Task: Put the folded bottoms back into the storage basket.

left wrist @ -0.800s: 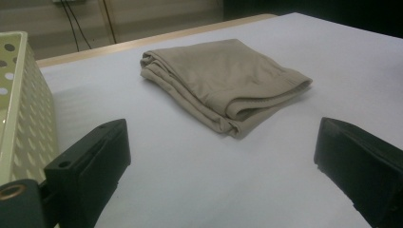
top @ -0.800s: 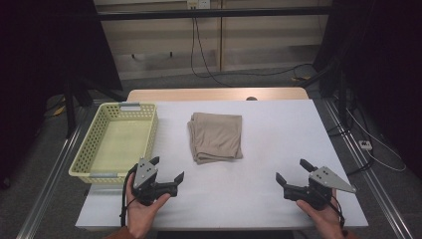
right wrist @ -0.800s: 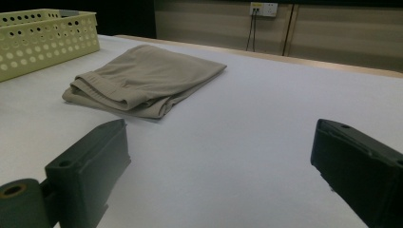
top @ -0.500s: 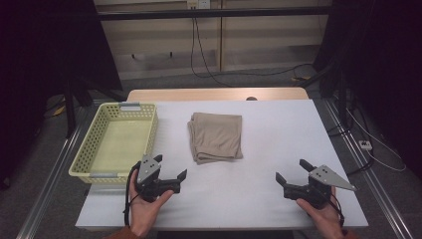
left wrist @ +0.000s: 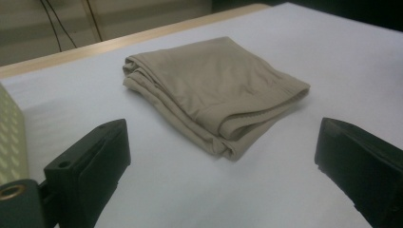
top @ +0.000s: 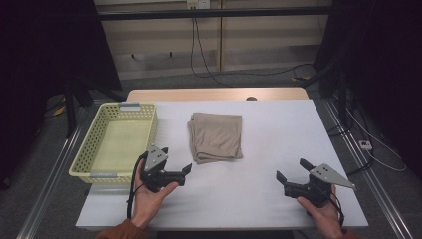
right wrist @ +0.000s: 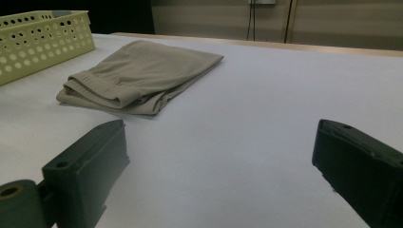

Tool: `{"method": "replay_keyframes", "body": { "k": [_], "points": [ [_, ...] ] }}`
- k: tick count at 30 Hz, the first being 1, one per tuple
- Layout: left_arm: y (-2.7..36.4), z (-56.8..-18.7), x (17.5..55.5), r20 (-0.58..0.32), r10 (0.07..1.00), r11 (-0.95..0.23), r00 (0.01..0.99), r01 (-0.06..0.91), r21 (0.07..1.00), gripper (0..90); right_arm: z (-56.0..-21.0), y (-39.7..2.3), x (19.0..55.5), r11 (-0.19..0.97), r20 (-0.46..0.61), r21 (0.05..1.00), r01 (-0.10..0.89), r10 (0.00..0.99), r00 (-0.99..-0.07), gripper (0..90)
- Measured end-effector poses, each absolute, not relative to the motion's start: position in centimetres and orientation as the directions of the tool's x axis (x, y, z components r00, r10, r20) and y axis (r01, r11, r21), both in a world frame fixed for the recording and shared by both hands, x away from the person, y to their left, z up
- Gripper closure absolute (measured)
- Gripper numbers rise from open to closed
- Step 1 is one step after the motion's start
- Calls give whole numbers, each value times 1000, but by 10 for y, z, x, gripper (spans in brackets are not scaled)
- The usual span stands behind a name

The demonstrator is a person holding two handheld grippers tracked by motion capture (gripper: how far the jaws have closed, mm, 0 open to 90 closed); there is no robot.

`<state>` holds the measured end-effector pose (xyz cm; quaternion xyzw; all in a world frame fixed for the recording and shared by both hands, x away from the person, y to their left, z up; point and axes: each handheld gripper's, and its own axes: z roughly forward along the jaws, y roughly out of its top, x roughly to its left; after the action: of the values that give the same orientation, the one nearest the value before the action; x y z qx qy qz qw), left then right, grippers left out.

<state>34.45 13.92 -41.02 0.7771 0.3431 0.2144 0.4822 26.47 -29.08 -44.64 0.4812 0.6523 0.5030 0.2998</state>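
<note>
The folded beige cloth [top: 216, 137] lies in the middle of the desk [top: 268, 124], beside the yellow basket [top: 88, 169]. The left tool [top: 186, 172] is nearer and points toward the cloth's near corner, jaws wide apart and empty. The right tool [top: 291, 174] is farther away, also open.

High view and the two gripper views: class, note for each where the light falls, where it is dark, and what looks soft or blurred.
High view: white table evenly lit, surroundings dark. Left gripper view: folded cloth sharp, casting a faint shadow; near jaws soft. Right gripper view: basket dim; jaws blurred.
</note>
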Motion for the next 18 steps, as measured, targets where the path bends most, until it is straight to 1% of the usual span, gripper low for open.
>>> {"method": "replay_keyframes", "body": {
  "k": [4,6,11,17,18],
  "points": [
    [134,-406,354,-15,736,-285,677,331,900,47,-447,-290,266,28,96,944,329,931,-353,40],
    [130,-405,360,-33,728,-287,684,349,892,47,-447,-290,266,34,89,944,330,931,-353,40],
    [123,-400,373,-47,733,-291,679,375,880,51,-446,-289,266,36,87,944,327,930,-356,40],
    [119,-389,382,-51,751,-259,659,364,895,52,-446,-287,264,39,94,945,324,918,-385,40],
    [118,-385,385,-70,743,-248,665,372,894,55,-446,-286,264,38,97,945,324,915,-391,39]
  ]
}}
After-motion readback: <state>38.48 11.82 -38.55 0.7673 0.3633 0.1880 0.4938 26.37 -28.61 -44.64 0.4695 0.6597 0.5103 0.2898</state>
